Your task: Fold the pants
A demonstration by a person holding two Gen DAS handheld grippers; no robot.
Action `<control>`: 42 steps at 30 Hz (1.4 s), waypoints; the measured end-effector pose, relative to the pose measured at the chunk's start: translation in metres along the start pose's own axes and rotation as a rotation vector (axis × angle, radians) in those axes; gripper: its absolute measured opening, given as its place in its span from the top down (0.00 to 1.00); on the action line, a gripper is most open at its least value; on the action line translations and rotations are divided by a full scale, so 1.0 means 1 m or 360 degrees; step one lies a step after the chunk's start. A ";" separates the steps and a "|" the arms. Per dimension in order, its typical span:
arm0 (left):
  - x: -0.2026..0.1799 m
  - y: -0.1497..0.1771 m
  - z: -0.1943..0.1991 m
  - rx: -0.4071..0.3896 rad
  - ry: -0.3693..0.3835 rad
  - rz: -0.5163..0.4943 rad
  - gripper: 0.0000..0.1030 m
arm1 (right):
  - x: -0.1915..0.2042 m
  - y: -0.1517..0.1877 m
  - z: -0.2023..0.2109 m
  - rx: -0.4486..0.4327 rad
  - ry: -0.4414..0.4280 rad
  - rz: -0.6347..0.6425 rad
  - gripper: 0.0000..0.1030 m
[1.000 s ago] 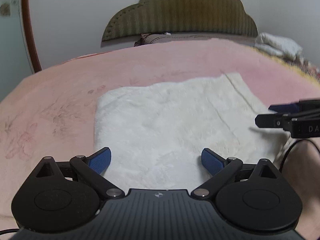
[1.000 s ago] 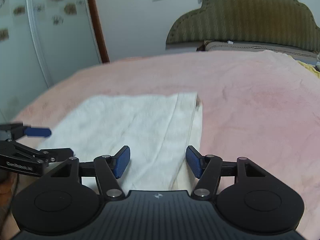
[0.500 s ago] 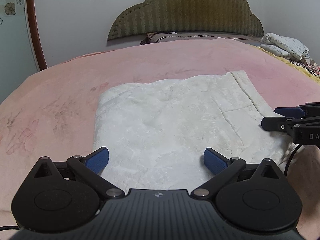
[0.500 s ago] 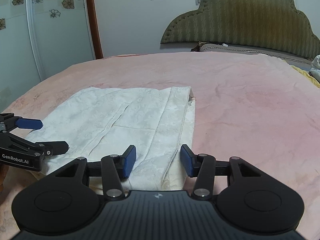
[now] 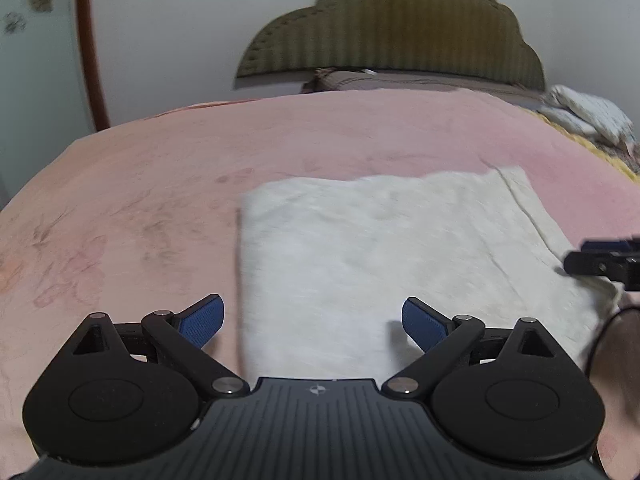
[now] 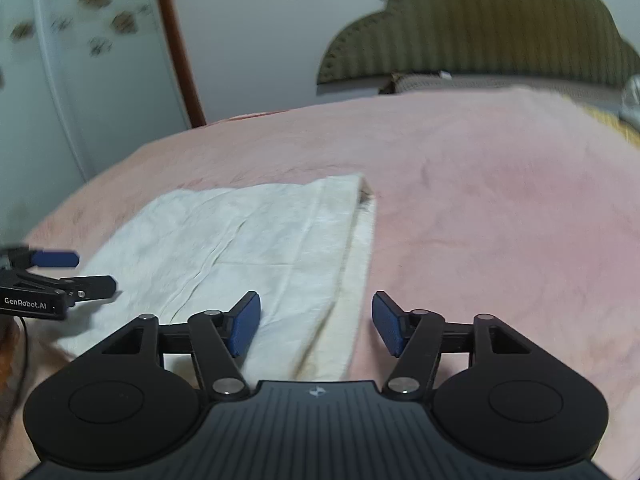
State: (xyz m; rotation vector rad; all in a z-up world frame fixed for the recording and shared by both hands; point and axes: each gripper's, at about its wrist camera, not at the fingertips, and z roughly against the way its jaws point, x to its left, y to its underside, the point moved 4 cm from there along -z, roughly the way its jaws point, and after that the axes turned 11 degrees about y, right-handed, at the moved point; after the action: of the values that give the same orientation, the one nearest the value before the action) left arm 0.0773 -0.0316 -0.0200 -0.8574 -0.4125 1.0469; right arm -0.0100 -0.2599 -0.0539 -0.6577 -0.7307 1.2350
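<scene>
We saw the folded white pants [image 5: 400,256] lying flat on the pink bedspread [image 5: 140,208], our left gripper [image 5: 313,322] closing slightly yet empty, our right gripper [image 6: 316,322] opening, gripping nothing.

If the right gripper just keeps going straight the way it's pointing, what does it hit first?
Most likely the white pants: the right gripper tilts down over their near right edge, jaws opening with nothing between them. The pink blanket lies right beside that edge, and depth is unclear, so it could land there instead.
</scene>
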 end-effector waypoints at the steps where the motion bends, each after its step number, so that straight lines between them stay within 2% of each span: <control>1: 0.008 -0.002 0.001 -0.0004 0.0009 0.0039 0.06 | -0.006 0.000 -0.003 0.0034 -0.0023 -0.0046 0.36; 5: 0.041 -0.004 -0.001 0.0009 0.0057 0.0223 0.04 | -0.019 0.003 -0.012 0.0099 -0.0172 -0.0183 0.35; 8: 0.061 -0.002 -0.008 0.0068 0.0135 0.0388 0.05 | -0.024 0.005 -0.018 0.0127 -0.0241 -0.0253 0.36; 9: 0.067 0.000 -0.009 0.0083 0.0129 0.0453 0.06 | -0.024 0.005 -0.018 0.0123 -0.0239 -0.0262 0.36; 11: 0.072 0.000 -0.004 0.0033 0.0109 0.0504 0.06 | -0.021 0.003 -0.014 0.0081 -0.0171 -0.0220 0.35; 14: 0.064 -0.005 0.006 -0.0025 0.0049 0.0418 0.05 | -0.003 0.000 -0.003 -0.0007 -0.0058 -0.0039 0.35; 17: 0.046 -0.012 0.012 -0.0056 0.0021 0.0295 0.05 | 0.019 -0.002 0.014 -0.0090 -0.0094 0.0156 0.36; 20: 0.026 -0.014 0.014 -0.0061 0.0024 0.0165 0.04 | 0.033 0.003 0.020 -0.0066 -0.0106 0.0286 0.36; 23: 0.010 -0.010 0.013 -0.0052 0.0011 0.0047 0.04 | 0.035 0.012 0.020 0.0024 -0.0111 0.0301 0.37; 24: 0.006 -0.009 0.012 -0.0045 0.0001 0.0016 0.04 | 0.034 0.014 0.021 0.0034 -0.0125 0.0291 0.41; 25: 0.003 -0.008 0.012 -0.0039 -0.0007 -0.0008 0.04 | 0.033 0.015 0.024 0.0026 -0.0119 0.0294 0.49; 27: -0.002 -0.007 0.010 -0.0034 -0.0009 -0.0030 0.04 | 0.034 0.017 0.029 0.0001 -0.0090 0.0331 0.54; 28: -0.003 -0.007 0.010 -0.0035 0.0002 -0.0028 0.04 | 0.033 0.017 0.031 -0.0011 -0.0092 0.0343 0.61; 32: -0.008 -0.011 0.015 -0.0072 0.0025 -0.0045 0.04 | 0.042 0.015 0.036 -0.0048 -0.0008 0.0442 0.67; 34: -0.008 -0.013 0.018 -0.0107 -0.0009 -0.0084 0.03 | 0.041 0.017 0.030 -0.0021 0.0022 0.0446 0.67; 36: -0.004 -0.014 0.020 -0.0112 -0.0064 -0.0094 0.03 | 0.036 0.021 0.023 0.0022 0.0016 0.0396 0.58; 39: 0.008 -0.015 0.025 -0.0108 -0.0078 -0.0049 0.03 | 0.035 0.015 0.039 -0.0105 0.0035 0.0333 0.54; 42: 0.019 -0.012 0.032 -0.0103 -0.0076 -0.0016 0.03 | 0.054 0.008 0.065 -0.0286 -0.0033 0.0486 0.54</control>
State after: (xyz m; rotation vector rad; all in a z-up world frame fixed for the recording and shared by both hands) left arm 0.0717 -0.0040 0.0073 -0.8881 -0.4927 1.0514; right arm -0.0574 -0.2022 -0.0131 -0.9311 -0.7844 1.4669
